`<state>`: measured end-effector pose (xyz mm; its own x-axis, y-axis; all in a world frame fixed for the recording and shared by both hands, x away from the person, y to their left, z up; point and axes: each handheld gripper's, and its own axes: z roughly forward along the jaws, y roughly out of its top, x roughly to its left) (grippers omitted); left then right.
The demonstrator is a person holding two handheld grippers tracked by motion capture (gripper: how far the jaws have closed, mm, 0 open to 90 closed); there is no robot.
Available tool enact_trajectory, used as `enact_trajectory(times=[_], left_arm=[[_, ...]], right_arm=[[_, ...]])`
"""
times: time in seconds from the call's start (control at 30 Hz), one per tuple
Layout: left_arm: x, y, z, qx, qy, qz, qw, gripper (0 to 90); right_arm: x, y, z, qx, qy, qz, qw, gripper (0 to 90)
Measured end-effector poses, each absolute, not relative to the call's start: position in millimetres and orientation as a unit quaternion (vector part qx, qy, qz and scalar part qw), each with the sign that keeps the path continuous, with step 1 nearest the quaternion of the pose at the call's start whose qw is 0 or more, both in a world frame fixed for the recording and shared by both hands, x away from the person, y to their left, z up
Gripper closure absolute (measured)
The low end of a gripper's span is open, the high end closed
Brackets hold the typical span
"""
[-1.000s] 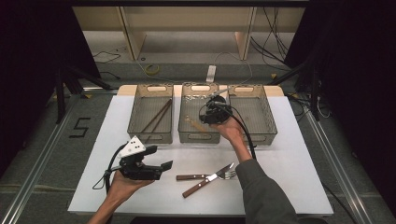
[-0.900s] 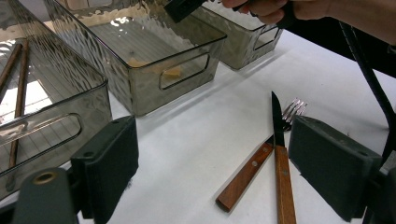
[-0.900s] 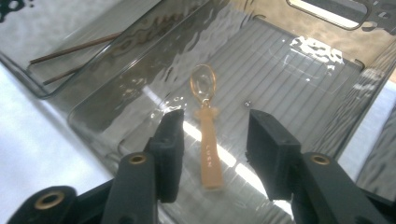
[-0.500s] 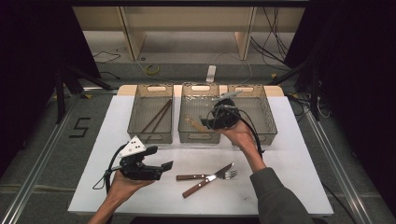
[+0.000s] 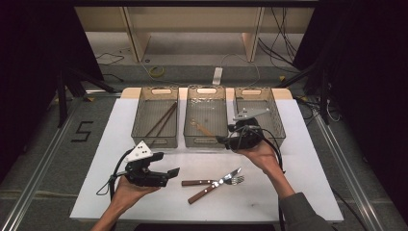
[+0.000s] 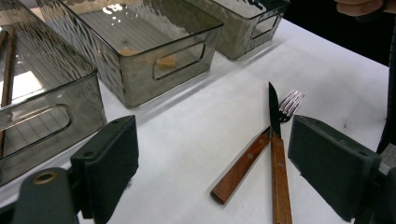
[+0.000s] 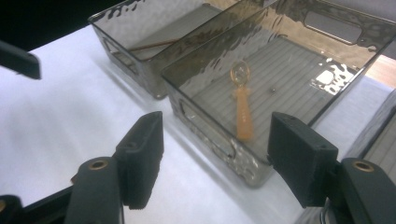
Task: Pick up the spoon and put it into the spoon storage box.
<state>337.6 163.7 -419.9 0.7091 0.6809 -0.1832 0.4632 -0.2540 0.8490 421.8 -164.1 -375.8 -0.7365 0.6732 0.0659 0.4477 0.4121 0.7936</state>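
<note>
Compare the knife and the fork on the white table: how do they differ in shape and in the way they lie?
The knife ends in a dark pointed blade; the fork ends in shiny silver tines. In the left gripper view the knife runs nearly straight up the picture, while the fork slants, its tines crossing under the knife's blade. Both have brown wooden handles and lie flat on the table, held by no tongs.

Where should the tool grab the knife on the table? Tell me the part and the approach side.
Probably take the knife by its wooden handle, coming straight down from above. It lies flat on the white table, and its blade crosses the fork, so mid-handle, clear of the crossing, is likely safest.
</note>
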Motion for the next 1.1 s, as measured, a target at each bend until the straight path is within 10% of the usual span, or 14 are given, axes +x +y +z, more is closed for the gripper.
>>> enact_trajectory(times=[1.1], left_arm=[[337.4, 135.7, -427.7, 0.82, 0.366, 0.061, 0.435, 15.7]], right_arm=[[356.8, -229.2, -413.3, 0.364, 0.786, 0.488, 0.104, 32.7]])
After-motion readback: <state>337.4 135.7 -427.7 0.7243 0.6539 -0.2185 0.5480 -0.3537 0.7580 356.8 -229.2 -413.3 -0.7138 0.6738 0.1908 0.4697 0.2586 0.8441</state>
